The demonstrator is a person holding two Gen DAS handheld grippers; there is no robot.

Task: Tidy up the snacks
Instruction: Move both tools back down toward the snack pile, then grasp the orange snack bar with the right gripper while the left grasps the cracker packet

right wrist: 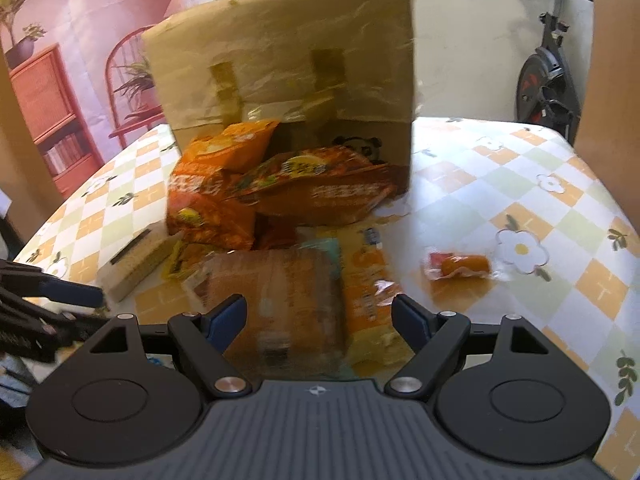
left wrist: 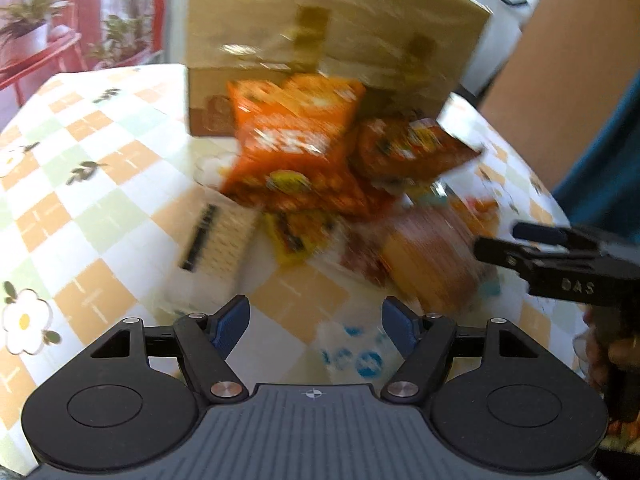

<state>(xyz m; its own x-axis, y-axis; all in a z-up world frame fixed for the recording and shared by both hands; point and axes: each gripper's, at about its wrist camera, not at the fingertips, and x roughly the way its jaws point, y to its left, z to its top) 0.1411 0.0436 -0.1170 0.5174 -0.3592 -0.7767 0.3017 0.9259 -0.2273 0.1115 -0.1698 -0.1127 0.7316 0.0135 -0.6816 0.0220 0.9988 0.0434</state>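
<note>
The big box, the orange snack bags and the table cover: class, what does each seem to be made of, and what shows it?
Box: brown cardboard, matte, with glossy tape strips.
Orange snack bags: probably plastic film, shiny and crinkled, though blurred.
Table cover: likely wipeable vinyl; the printed checks show a slight sheen.

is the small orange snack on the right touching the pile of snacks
No, in the right wrist view the small orange snack lies alone on the tablecloth, apart from the snack pile.

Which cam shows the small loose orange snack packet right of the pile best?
Right wrist. The small orange snack packet lies alone on the checked tablecloth, unobstructed and fairly sharp. In the left wrist view I cannot pick it out: that side is motion-blurred and partly covered by the right gripper.
</note>
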